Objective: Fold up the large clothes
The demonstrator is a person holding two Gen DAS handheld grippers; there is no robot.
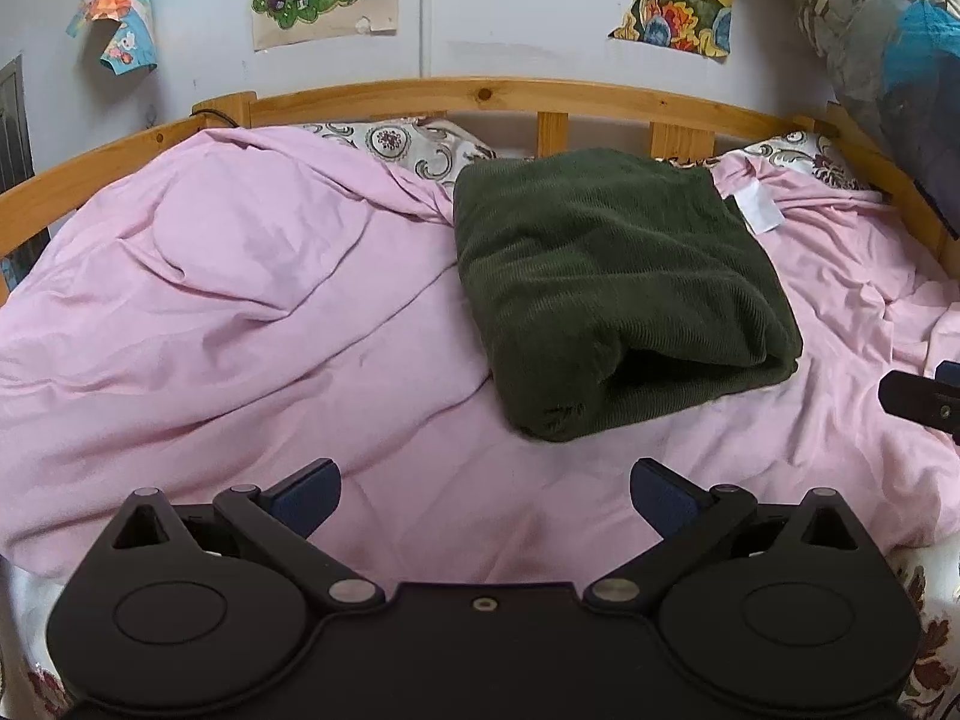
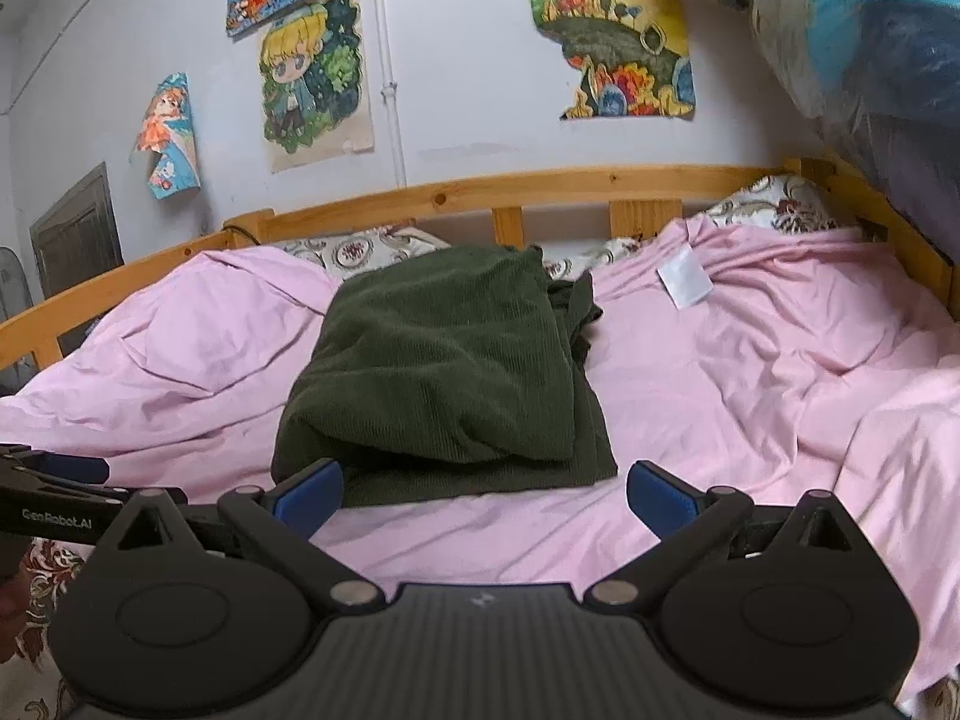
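A dark green corduroy garment (image 1: pixel 606 282) lies folded into a thick rectangle on the pink bed cover (image 1: pixel 240 300). In the right wrist view the same garment (image 2: pixel 444 372) sits straight ahead, with a loose edge sticking out at its far right side. My left gripper (image 1: pixel 485 495) is open and empty, hovering over the pink cover to the near left of the garment. My right gripper (image 2: pixel 485 495) is open too, just short of the garment's near edge, nothing between its fingers. The right gripper's tip (image 1: pixel 921 399) shows at the right edge of the left wrist view.
A wooden bed rail (image 1: pixel 480 93) runs along the far side against a wall with posters (image 2: pixel 312 78). Patterned pillows (image 1: pixel 408 141) lie by the rail. A white label (image 2: pixel 684 279) lies on the pink cover (image 2: pixel 750 372). A plastic-wrapped bundle (image 2: pixel 870 60) hangs at upper right.
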